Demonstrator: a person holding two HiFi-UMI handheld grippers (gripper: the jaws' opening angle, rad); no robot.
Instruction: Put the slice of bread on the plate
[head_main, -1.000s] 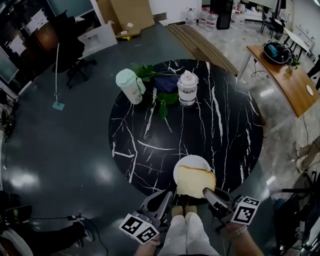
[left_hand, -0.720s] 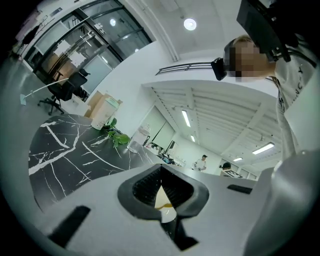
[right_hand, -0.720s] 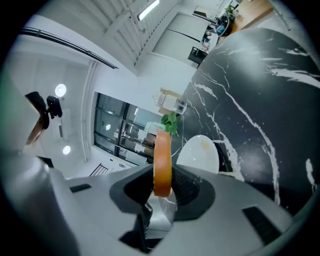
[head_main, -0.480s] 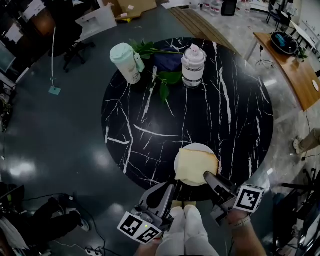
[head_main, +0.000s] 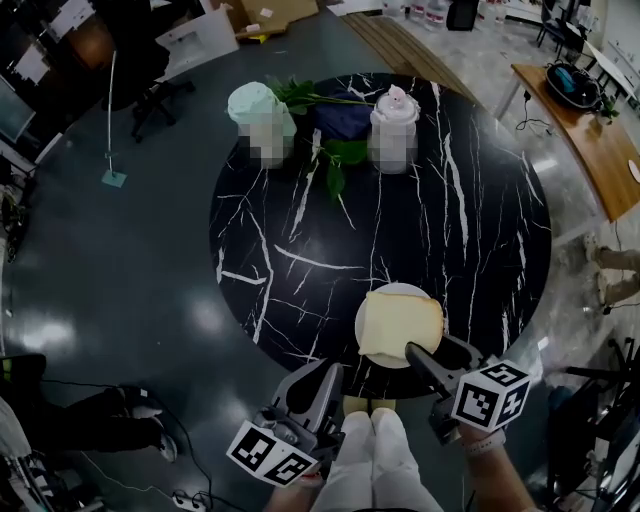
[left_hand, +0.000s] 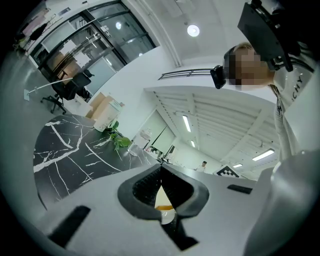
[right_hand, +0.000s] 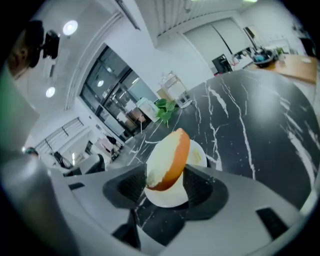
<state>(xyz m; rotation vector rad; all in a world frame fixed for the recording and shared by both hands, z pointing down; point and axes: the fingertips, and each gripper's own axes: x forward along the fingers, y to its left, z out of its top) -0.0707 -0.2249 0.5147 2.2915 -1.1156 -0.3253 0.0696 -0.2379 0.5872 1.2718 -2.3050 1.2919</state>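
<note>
Head view: right gripper (head_main: 415, 352) pinches slice of bread (head_main: 400, 322) by its near edge; slice lies just ahead, over plate (head_main: 363, 335).
Left gripper view: left gripper (left_hand: 161, 172) closed, empty.
Right gripper view: slice tilted between pads. Lower flat, then release gently.

The bread slice (head_main: 400, 322) lies over the plate (head_main: 392, 289) at the table's (head_main: 300, 230) near edge, leafy stems (head_main: 330, 165) at its far edge
</note>
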